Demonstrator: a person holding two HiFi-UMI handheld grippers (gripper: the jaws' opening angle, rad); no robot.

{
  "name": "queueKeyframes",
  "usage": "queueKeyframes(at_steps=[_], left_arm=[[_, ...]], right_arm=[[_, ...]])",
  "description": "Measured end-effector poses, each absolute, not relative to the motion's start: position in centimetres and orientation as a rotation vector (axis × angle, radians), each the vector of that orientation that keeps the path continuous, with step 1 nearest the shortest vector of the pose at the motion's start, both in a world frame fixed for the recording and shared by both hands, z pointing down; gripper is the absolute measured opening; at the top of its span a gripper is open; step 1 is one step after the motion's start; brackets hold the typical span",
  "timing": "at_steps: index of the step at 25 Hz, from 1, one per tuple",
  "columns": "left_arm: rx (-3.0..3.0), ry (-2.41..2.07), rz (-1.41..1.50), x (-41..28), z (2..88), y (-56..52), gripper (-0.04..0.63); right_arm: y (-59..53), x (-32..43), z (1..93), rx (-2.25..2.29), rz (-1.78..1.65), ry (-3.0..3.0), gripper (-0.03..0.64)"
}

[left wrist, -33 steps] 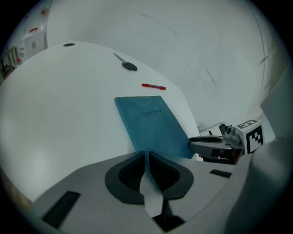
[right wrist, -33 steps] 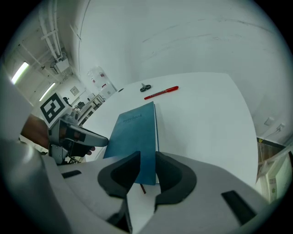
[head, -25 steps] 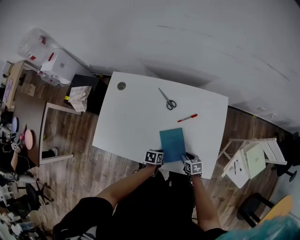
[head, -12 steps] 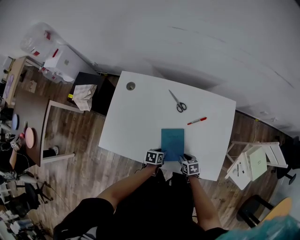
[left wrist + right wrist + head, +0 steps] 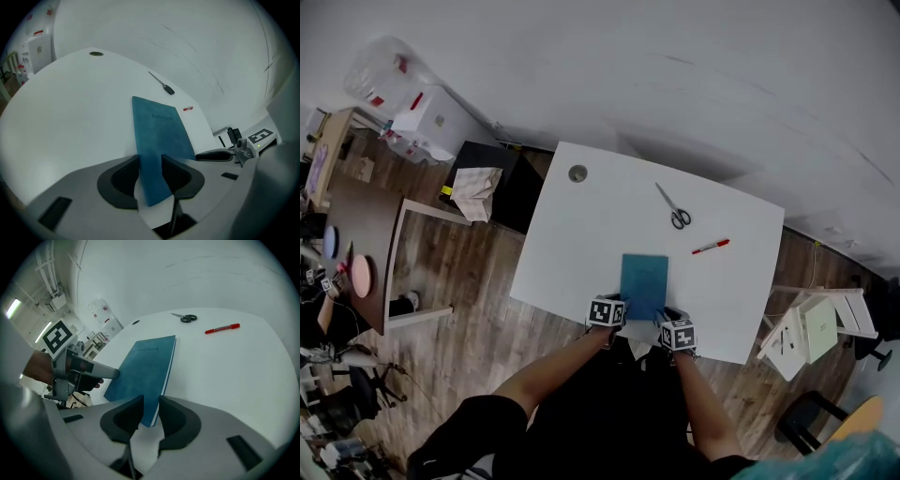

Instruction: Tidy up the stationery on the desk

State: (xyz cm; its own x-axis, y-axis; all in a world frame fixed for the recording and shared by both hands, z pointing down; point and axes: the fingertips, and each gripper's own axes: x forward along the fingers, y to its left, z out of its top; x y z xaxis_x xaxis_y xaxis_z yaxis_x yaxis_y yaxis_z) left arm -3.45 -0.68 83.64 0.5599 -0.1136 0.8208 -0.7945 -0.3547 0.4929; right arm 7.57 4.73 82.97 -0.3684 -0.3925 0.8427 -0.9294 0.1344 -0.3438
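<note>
There, a slim teal notebook [image 5: 644, 281], near corners inside just-opened left claw [image 5: 150, 161] and parted right claw [image 5: 151, 401].

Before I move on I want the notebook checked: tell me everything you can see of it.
The notebook is a thin teal book with a matt cover, "notebook" printed near its far end. Closed, it lies flat on the white desk near the front edge. Its near corners sit between the jaws of the left gripper, which have just been opening and stand apart, and the right gripper; whether that one presses it is unclear.
</note>
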Motion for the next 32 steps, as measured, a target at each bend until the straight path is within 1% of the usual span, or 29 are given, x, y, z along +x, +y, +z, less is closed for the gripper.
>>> queueKeyframes(at_steps=[9,16,21,25,32], left_arm=[[1.834,-0.785,0.878,-9.8,83.6,-4.0,0.147],[1.808,-0.877,0.833,-15.8,83.6,-7.9,0.149],[1.768,-0.93,0.75,-19.8,83.1,-11.2,0.149],[1.803,-0.945,0.765,-21.4,82.7,-13.2,0.149],[1.807,-0.939,0.758,-22.7,82.6,-15.1,0.149]], right_arm=[[1.8,1.1,82.9,1.267,1.167,-1.84,0.106],[-1.7,-4.9,82.7,1.188,1.142,-1.899,0.106],[-4.0,-9.1,82.2,1.088,1.062,-1.943,0.106],[-5.3,-11.2,82.2,1.07,1.061,-1.953,0.106],[-6.9,-12.8,83.2,1.045,1.051,-1.937,0.106]])
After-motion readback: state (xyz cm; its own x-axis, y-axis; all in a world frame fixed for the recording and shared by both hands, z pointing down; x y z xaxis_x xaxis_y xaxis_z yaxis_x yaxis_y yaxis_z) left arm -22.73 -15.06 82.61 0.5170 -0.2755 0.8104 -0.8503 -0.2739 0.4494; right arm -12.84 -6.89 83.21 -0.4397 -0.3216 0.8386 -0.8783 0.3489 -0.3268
